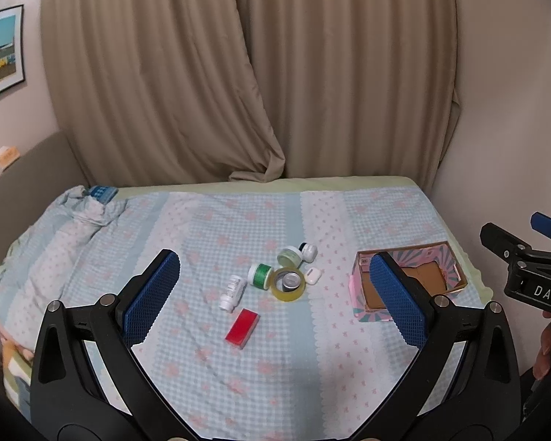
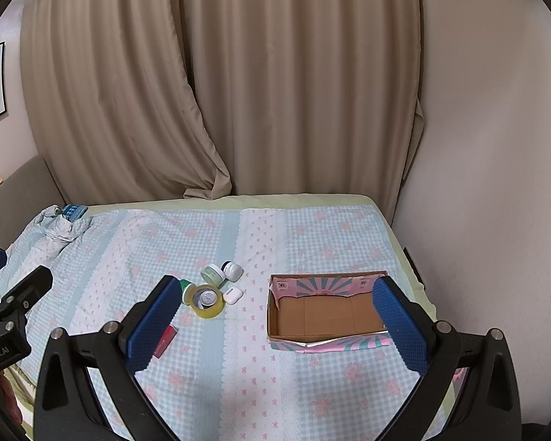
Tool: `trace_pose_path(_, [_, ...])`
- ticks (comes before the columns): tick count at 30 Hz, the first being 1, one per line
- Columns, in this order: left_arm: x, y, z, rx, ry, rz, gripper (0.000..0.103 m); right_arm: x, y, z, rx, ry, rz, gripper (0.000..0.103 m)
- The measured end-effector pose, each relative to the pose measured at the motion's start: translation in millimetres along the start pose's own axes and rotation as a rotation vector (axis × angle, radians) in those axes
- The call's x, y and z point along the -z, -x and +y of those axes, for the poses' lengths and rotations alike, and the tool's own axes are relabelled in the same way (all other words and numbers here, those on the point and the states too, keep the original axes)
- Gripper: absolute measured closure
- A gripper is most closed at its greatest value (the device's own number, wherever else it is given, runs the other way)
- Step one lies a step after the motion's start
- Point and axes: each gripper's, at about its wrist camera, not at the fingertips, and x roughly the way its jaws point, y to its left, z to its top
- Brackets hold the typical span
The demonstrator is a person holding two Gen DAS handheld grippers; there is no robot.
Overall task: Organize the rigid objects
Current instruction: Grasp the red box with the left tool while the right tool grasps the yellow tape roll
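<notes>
Both pairs of tongs hover above a bed [image 1: 209, 386] with a checked blue cover, and neither carries anything. The left tongs [image 1: 275, 294] stand spread wide with nothing between the blue pads; the right tongs [image 2: 272, 316] are likewise released and bare.

The things to be sorted lie in a loose cluster ahead of the left tongs, framed between its two fingers. Nearest is a red flat box [image 1: 242, 328], then a white pill bottle [image 1: 233, 293] on its side, and beyond them a roll of yellow tape [image 1: 289, 283] with a small can standing inside its ring. A green-banded jar [image 1: 260, 274] touches the tape; a pale green jar [image 1: 289, 255], a white jar with a dark lid [image 1: 308, 251] and a white earbud case [image 1: 313, 275] sit just behind it. From the right tongs the same cluster lies ahead and to the left.

The open cardboard box [image 2: 327, 318], pink-patterned on the outside, sits ahead between the right fingers, toward the right one, and looks empty.

By my reading the sorting has not begun: this is the approach before the first pick. The next move calls for lowering one pair of tongs over a single item, likely the red flat box since it lies apart from the rest, closing across its narrow sides, and carrying it to the cardboard box.
</notes>
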Motion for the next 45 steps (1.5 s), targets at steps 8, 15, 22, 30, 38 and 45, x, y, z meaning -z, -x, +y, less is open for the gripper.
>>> trace_pose_path(8, [-2, -4, 1, -0.007, -0.004, 0.018, 0.001, 1, 1, 3, -0.004, 0.001, 0.001, 0.000])
trace_pose_path(15, [2, -19, 9, -0.013, 0.028, 0.063, 0.001, -3, -12, 9, -0.032, 0.026, 0.023, 0.000])
trace_pose_path(22, [27, -57, 19, -0.062, 0.072, 0.155, 0.001, -5, -51, 23, -0.107, 0.131, 0.064, 0.000])
trace_pose_path(30, [82, -140, 50, -0.093, 0.104, 0.297, 0.001, 16, -135, 46, -0.275, 0.260, 0.139, 0.000])
trace_pose_path(38, [136, -254, 82, -0.061, 0.068, 0.464, 0.001, 55, -241, 83, -0.366, 0.329, 0.251, 0.000])
trace_pose_path(45, [186, -349, 95, -0.021, 0.036, 0.624, 0.001, 93, -338, 127, -0.382, 0.372, 0.382, 0.000])
